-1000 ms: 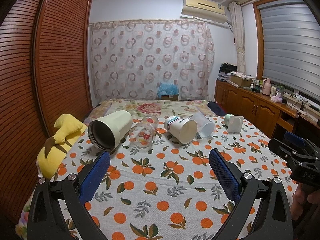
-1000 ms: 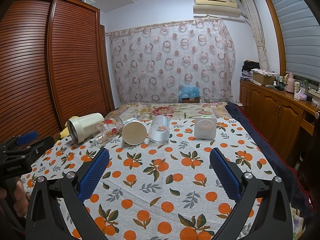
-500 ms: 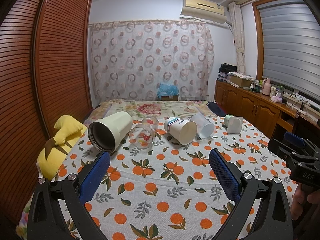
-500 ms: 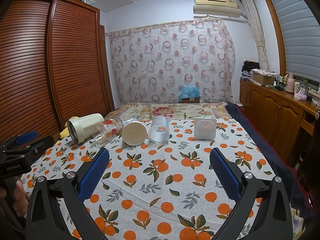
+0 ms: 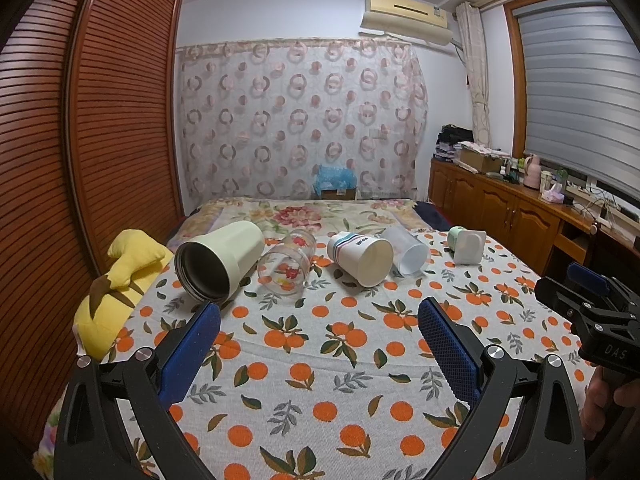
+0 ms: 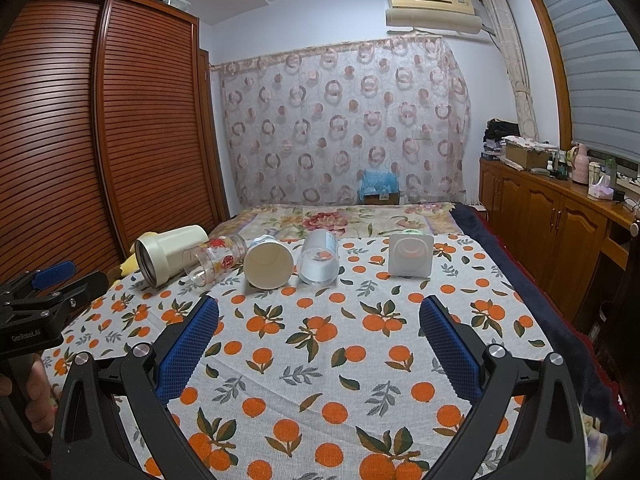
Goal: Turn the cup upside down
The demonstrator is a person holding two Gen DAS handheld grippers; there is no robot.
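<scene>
Several cups lie on their sides in a row on the orange-print bedspread (image 5: 320, 360). From the left: a cream tumbler (image 5: 220, 264) (image 6: 168, 254), a clear printed glass (image 5: 286, 266) (image 6: 214, 262), a striped paper cup (image 5: 362, 258) (image 6: 268, 262), a frosted plastic cup (image 5: 406, 254) (image 6: 319, 258), and a square white cup with a green base (image 5: 468, 244) (image 6: 410, 254). My left gripper (image 5: 319, 320) is open and empty, short of the row. My right gripper (image 6: 319, 314) is open and empty, also short of the row.
A yellow pillow (image 5: 116, 284) lies at the bed's left edge beside the slatted wardrobe (image 5: 80, 160). Wooden cabinets (image 6: 560, 232) line the right wall. A floral quilt (image 5: 316, 216) covers the far bed. Each gripper shows in the other's view (image 5: 592, 320) (image 6: 36, 308).
</scene>
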